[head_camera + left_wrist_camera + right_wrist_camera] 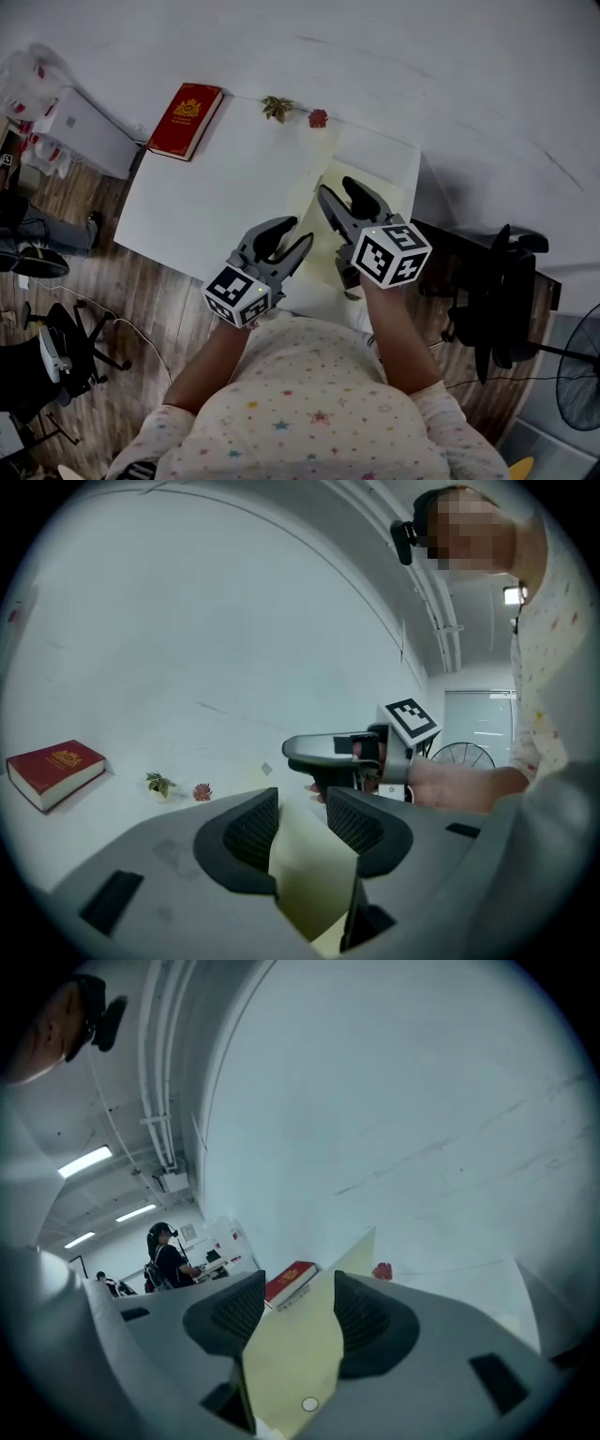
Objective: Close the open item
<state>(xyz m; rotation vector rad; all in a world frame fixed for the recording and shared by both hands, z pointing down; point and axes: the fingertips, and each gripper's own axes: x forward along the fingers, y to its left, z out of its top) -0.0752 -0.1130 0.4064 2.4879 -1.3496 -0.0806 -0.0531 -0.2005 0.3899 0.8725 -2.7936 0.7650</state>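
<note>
A pale yellow folder [373,190] lies open on the white table [187,206], one cover raised off the surface. My left gripper [296,232] is at the folder's near edge. Its jaws stand apart, and the yellow cover [309,874] shows in the gap without being pressed. My right gripper [336,187] is over the folder to the right, jaws also apart. In the right gripper view [300,1312] the cover [291,1363] slants up between the pads, which do not pinch it. The left gripper view [302,822] shows the right gripper [323,761] just beyond.
A red book [186,120] lies at the table's far left corner. A small plant [277,108] and a red flower [318,118] stand at the far edge by the wall. A black chair [497,291] and a fan [581,375] stand to the right, a white cabinet [84,131] to the left.
</note>
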